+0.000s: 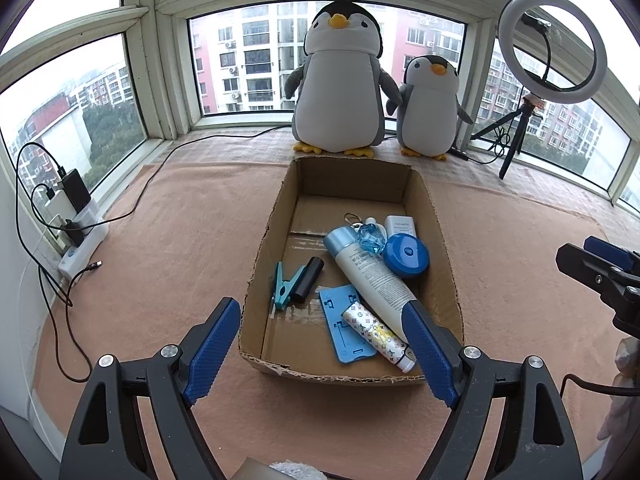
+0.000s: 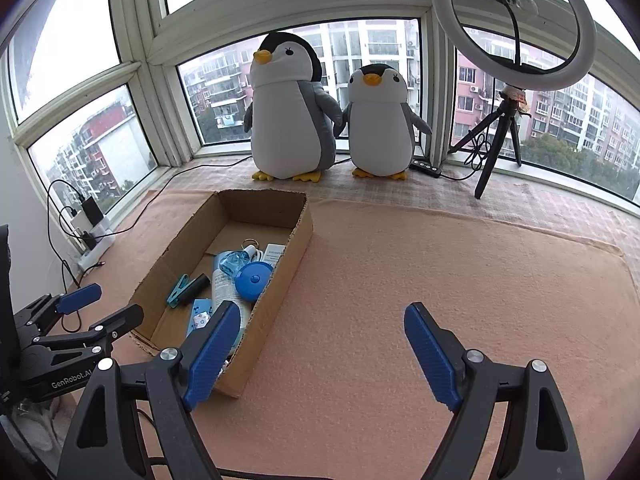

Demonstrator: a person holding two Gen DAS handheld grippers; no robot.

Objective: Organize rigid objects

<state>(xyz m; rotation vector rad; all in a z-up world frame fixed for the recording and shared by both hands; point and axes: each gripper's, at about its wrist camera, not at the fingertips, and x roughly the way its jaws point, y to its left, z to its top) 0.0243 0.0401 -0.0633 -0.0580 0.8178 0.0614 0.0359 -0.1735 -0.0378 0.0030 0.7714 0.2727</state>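
**Both grippers empty, everything in the box**

The peach blanket (image 2: 400, 280) covers the sill under me. On it stands the open cardboard box (image 1: 264, 248), and all the small things lie inside it. Largest is the white tube with a pale blue cap (image 1: 368, 276), lying diagonally; the patterned tube (image 1: 376, 332) lies beside its lower end, on the blue phone stand (image 1: 344, 320). The round blue tape measure (image 1: 406, 255) touches the white tube, with the white adapter box (image 1: 399, 224) behind. At left, the black cylinder (image 1: 307, 279) rests against the teal clip (image 1: 284, 286).

My left gripper (image 1: 324, 344) is spread wide over the box's near end, gripping nothing. My right gripper (image 2: 320, 348) is spread wide too, bare, above the blanket just right of the box.
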